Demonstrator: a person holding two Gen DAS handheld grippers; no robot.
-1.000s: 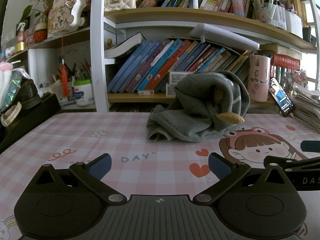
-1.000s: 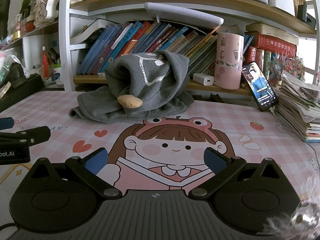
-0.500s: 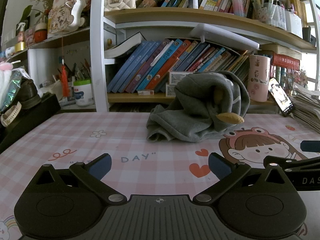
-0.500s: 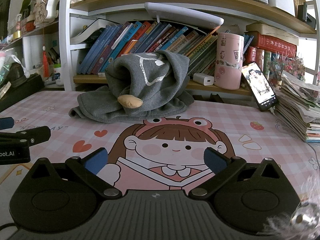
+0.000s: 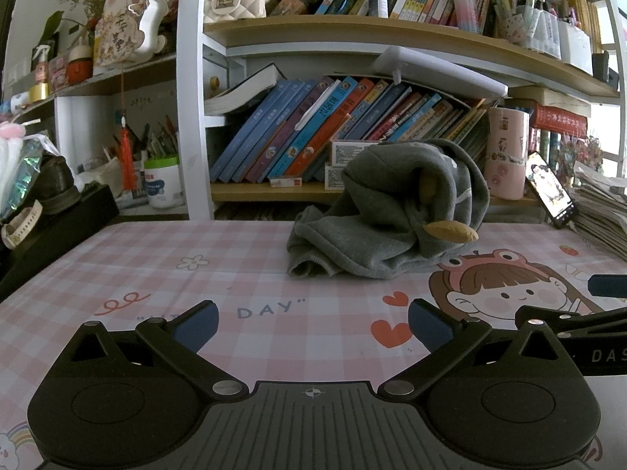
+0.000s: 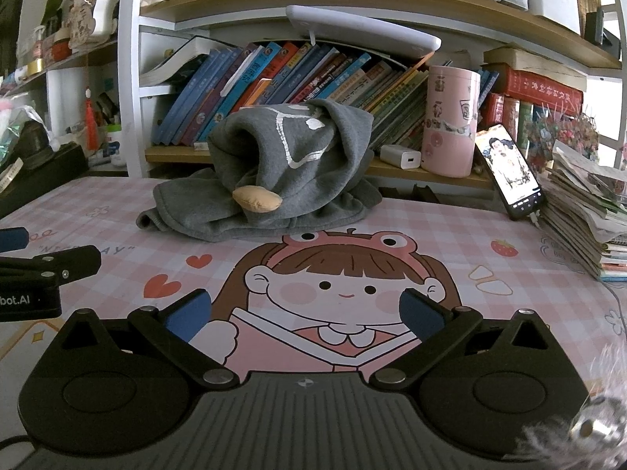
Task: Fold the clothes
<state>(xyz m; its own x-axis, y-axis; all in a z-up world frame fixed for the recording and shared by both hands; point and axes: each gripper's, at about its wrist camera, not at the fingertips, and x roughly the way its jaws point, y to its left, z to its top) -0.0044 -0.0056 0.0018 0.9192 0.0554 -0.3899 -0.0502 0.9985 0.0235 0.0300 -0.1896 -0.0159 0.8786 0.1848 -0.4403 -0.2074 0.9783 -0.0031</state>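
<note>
A crumpled grey sweatshirt (image 5: 388,215) with a tan stuffed beak sits heaped at the far side of the pink checked desk mat (image 5: 196,274); it also shows in the right wrist view (image 6: 282,172). My left gripper (image 5: 311,323) is open and empty, low over the mat, well short of the garment. My right gripper (image 6: 303,313) is open and empty over the cartoon girl print, also short of the garment. The right gripper's side shows at the right edge of the left wrist view (image 5: 580,325).
A bookshelf (image 5: 352,141) with leaning books stands right behind the garment. A pink cup (image 6: 450,121), a propped phone (image 6: 509,172) and a paper stack (image 6: 580,211) are at the right. A dark box (image 5: 47,227) sits at the left.
</note>
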